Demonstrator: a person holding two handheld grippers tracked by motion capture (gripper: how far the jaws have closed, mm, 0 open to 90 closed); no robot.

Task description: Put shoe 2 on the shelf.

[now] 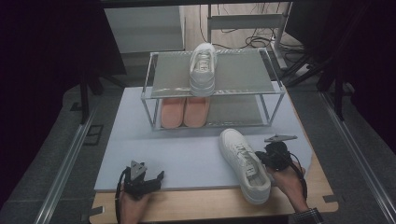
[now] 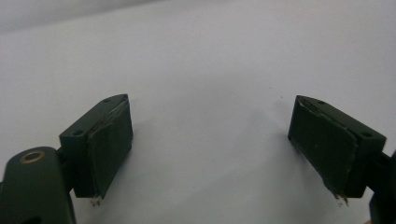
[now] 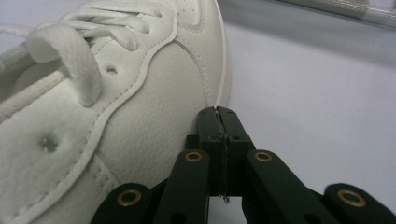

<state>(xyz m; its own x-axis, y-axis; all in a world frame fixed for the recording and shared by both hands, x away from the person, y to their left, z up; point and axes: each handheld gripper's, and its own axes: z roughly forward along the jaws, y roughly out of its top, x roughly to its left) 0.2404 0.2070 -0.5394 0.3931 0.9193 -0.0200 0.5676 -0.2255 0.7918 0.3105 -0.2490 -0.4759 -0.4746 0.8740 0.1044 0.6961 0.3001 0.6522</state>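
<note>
Two grippers: your right gripper [image 3: 217,110], jaws pressed together, touches the white leather lace-up sneaker [image 3: 107,93]; your left gripper [image 2: 208,149] jaws are spread.

The sneaker [image 1: 244,164] by the right gripper [image 1: 265,157] is white all over, laces included, its leather finely grained with small punched holes (clear in the right gripper view). A matching white sneaker [image 1: 203,68] sits on the rack [image 1: 150,77], which has a pale silvery frame and 2 grey shelves. On the lower shelf, 1 pair of peach-orange slippers [image 1: 184,112]. The mat [image 1: 187,149] is pale lavender-grey, the table [image 1: 196,205] light wood. Both grippers are black with dark green-black pads, brass-coloured rivets on the left gripper [image 1: 154,179] too.
</note>
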